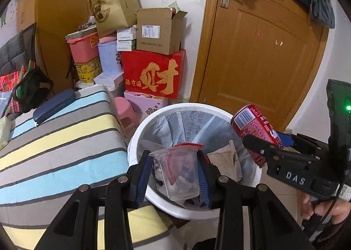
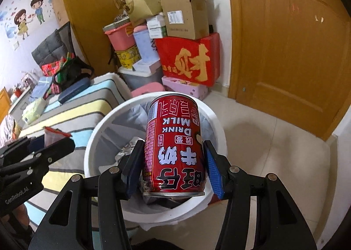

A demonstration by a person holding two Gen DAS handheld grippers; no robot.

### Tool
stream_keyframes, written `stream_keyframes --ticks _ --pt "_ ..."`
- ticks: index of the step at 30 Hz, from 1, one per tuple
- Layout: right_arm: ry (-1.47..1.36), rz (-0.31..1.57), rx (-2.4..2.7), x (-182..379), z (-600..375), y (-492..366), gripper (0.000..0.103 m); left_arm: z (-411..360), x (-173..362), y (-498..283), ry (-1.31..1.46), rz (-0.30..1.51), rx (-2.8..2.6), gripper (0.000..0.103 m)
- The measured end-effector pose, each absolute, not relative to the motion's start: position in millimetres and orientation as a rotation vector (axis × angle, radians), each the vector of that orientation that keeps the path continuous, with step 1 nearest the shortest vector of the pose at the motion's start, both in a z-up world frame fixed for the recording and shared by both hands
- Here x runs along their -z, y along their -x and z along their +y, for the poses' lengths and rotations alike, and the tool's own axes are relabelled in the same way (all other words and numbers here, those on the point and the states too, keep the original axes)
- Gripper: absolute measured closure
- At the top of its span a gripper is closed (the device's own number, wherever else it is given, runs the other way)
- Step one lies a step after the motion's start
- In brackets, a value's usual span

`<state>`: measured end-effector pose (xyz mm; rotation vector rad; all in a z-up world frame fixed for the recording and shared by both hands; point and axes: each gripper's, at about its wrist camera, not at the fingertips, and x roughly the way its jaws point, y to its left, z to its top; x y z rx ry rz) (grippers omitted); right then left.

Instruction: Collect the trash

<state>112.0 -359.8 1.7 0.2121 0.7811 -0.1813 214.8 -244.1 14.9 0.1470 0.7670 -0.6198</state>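
Observation:
In the left wrist view my left gripper (image 1: 173, 156) is shut on a clear plastic cup (image 1: 179, 175) with a red peeled lid, held over the near side of a white trash bin (image 1: 140, 131). The bin has a pale blue liner and several scraps inside. My right gripper (image 1: 265, 140) comes in from the right, shut on a red milk drink can (image 1: 250, 127) above the bin's right rim. In the right wrist view the can (image 2: 173, 147) stands between the blue pads of the right gripper (image 2: 173, 143), over the bin (image 2: 103, 125). The left gripper (image 2: 47, 143) with the cup (image 2: 53, 134) is at the left.
A bed with a striped sheet (image 1: 61, 140) touches the bin's left side, with a dark blue case (image 1: 54, 105) on it. Stacked boxes (image 1: 153, 72) and a pink stool (image 1: 126, 109) stand behind the bin. A wooden door (image 1: 263, 52) is at the right, above pale floor tiles (image 2: 274, 151).

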Motion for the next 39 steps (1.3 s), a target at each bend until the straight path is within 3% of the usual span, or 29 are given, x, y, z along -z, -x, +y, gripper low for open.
stream_keyframes --ticks 5,11,15,39 --pt "-0.204 0.806 0.182 4.8 -361.0 -117.5 0.049 -252.7 -7.7 -218.6 -0.155 0.773 0.614 0.061" --pt "-0.217 0.819 0.197 10.5 -367.1 -119.5 0.048 -250.8 -2.8 -222.2 -0.154 0.782 0.602 0.045" --pt "-0.216 0.797 0.197 7.9 -366.5 -116.3 0.044 -246.3 -3.3 -222.9 -0.137 0.784 0.595 0.044" --pt "-0.184 0.626 0.179 -13.1 -313.0 -66.5 0.044 -185.1 -21.3 -140.7 -0.128 0.668 0.427 0.044"
